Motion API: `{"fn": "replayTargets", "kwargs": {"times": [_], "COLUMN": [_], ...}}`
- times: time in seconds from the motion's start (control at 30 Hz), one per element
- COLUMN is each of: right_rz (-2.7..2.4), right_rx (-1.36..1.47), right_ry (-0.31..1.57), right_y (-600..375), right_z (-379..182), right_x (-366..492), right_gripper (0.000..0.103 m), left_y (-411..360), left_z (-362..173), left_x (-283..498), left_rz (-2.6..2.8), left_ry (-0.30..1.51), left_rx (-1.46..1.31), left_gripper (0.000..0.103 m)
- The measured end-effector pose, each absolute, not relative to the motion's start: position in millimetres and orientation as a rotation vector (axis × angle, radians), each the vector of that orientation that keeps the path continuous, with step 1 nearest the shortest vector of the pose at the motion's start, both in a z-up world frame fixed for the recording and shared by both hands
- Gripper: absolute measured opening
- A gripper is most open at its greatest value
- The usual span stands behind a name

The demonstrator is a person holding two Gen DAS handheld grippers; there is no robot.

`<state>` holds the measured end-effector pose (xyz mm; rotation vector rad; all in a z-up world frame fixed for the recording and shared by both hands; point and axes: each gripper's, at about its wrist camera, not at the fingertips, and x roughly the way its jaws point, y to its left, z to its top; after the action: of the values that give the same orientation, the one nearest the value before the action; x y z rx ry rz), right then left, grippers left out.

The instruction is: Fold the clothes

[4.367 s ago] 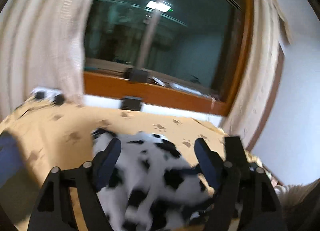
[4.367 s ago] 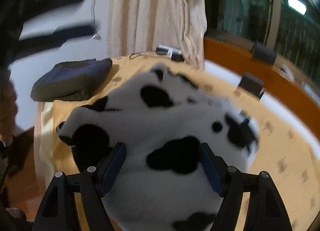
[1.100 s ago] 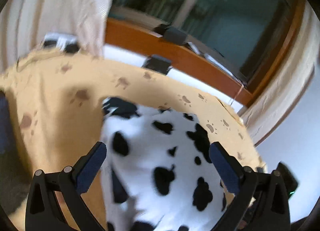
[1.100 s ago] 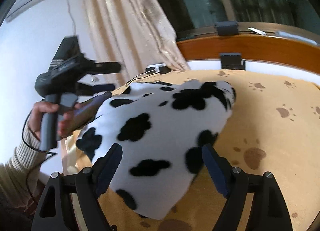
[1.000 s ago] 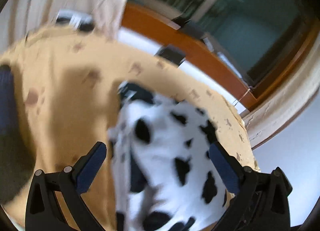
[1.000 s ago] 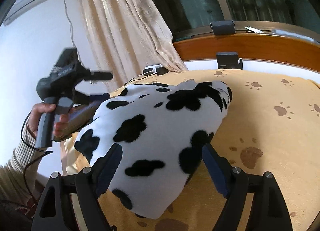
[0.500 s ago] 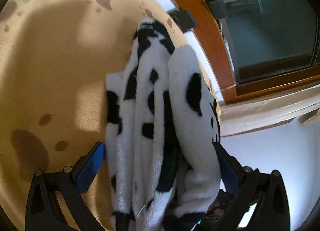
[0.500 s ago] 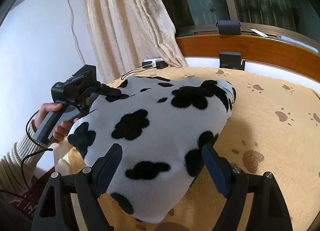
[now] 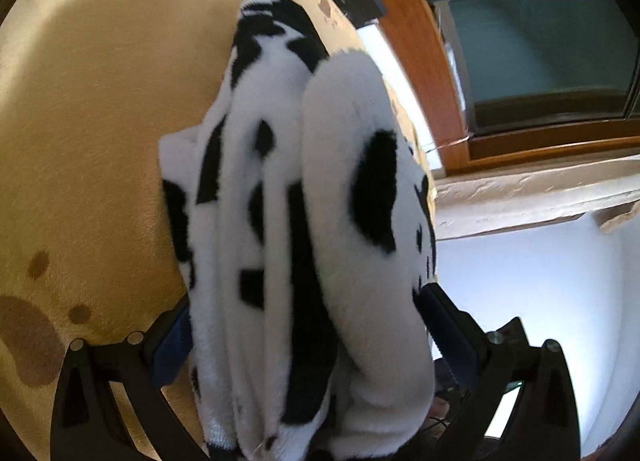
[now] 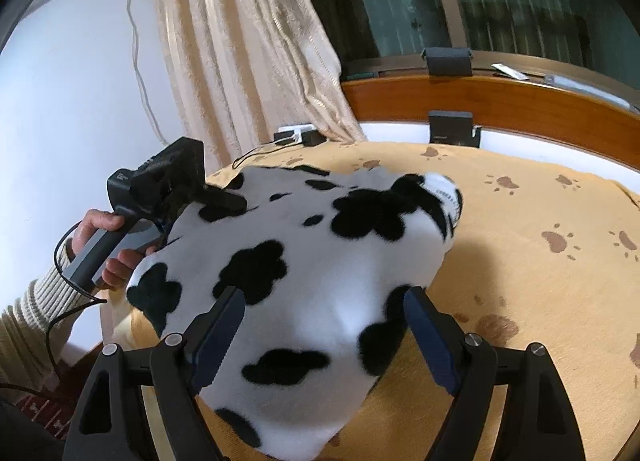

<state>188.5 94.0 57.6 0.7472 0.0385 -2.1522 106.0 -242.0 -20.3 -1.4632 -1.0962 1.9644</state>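
A folded black-and-white cow-print fleece (image 10: pixel 320 261) lies on the tan paw-print table cover (image 10: pixel 540 293). In the left wrist view the fleece (image 9: pixel 304 221) shows edge-on as several stacked layers. My left gripper (image 9: pixel 308 333) straddles that stack, rolled on its side, jaws wide; the fleece fills the gap and touches both pads. From the right wrist view, its upper finger (image 10: pixel 224 201) lies on top of the fleece's far left edge, with the lower one hidden beneath. My right gripper (image 10: pixel 324 337) stands open over the fleece's near end.
A person's hand (image 10: pixel 104 245) in a ribbed sleeve holds the left gripper at the table's left edge. Behind stand a cream curtain (image 10: pixel 248 41), a wooden window sill (image 10: pixel 540 109) with two black boxes, and a power strip (image 10: pixel 298 137) with a cable.
The left gripper came down, rolled onto its side and slid around the fleece's left edge; its jaw width looks unchanged. The right gripper stayed put and open.
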Motion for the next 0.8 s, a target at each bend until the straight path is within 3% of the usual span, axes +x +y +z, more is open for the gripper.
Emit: {"fn": "replayTargets", "kwargs": {"times": [0.2, 0.37, 0.53, 0.8], "right_rz": [-2.002, -1.920, -1.808, -1.743], "right_rx": [0.977, 1.205, 1.346, 1.398], "right_ry": [-0.395, -0.739, -0.788, -0.662], "right_y": [122.3, 139.0, 119.2, 89.7], "right_z": [47.0, 22.0, 0.6, -2.2], "right_x": [127.6, 65.7, 48.5, 59.7], "right_gripper": [0.084, 0.084, 0.084, 0.087], "left_y": [-230.7, -232.7, -235.7, -230.8], "left_z": [-15.2, -14.6, -14.3, -7.9], "left_x": [104.2, 110.0, 113.1, 113.8], "left_rz": [1.978, 1.973, 1.946, 1.946], "left_ry": [-1.016, -1.053, -1.090, -1.078], "left_rx": [-1.492, -1.454, -1.430, -1.455], "left_gripper": [0.103, 0.103, 0.103, 0.103]}}
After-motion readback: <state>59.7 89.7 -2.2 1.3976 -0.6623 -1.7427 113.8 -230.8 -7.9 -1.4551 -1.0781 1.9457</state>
